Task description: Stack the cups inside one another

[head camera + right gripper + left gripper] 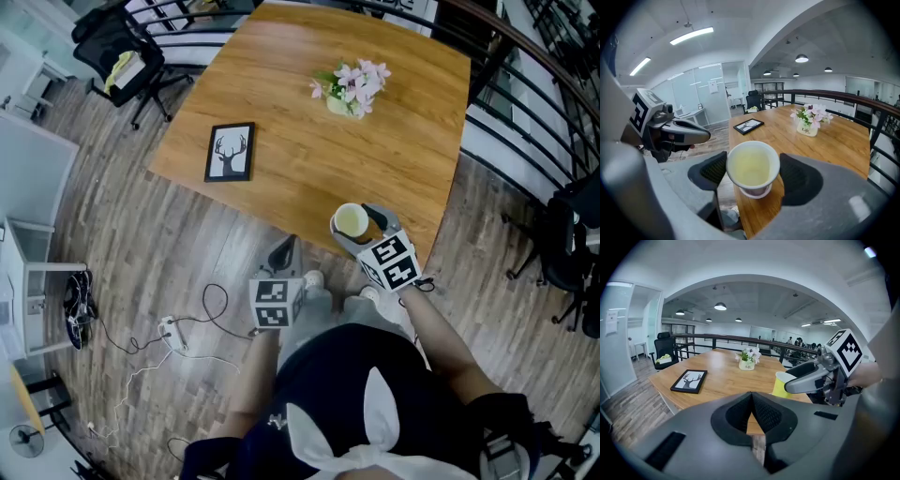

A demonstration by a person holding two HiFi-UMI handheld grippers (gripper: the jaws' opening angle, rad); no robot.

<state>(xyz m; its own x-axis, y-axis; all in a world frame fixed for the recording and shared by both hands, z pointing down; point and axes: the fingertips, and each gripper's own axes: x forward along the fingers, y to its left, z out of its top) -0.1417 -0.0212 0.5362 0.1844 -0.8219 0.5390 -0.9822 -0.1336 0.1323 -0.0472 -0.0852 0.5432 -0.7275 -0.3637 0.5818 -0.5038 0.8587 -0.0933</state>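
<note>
A pale yellow cup (752,165) sits between the pads of my right gripper (753,172), which is shut on it. Under its base shows the pinkish rim of a second cup (756,192) nested beneath. In the head view the cup (351,218) hangs over the near corner of the wooden table (309,141), with the right gripper (362,231) around it. My left gripper (284,249) is shut and empty, off the table's near edge and left of the cup. In the left gripper view its jaws (751,402) meet, and the yellow cup (780,386) shows to the right.
A framed deer picture (231,151) lies on the table's left part and a small vase of pink flowers (352,89) stands at the far side. A black office chair (117,52) is beyond the far left corner. Cables (173,328) lie on the floor. A railing (525,103) runs along the right.
</note>
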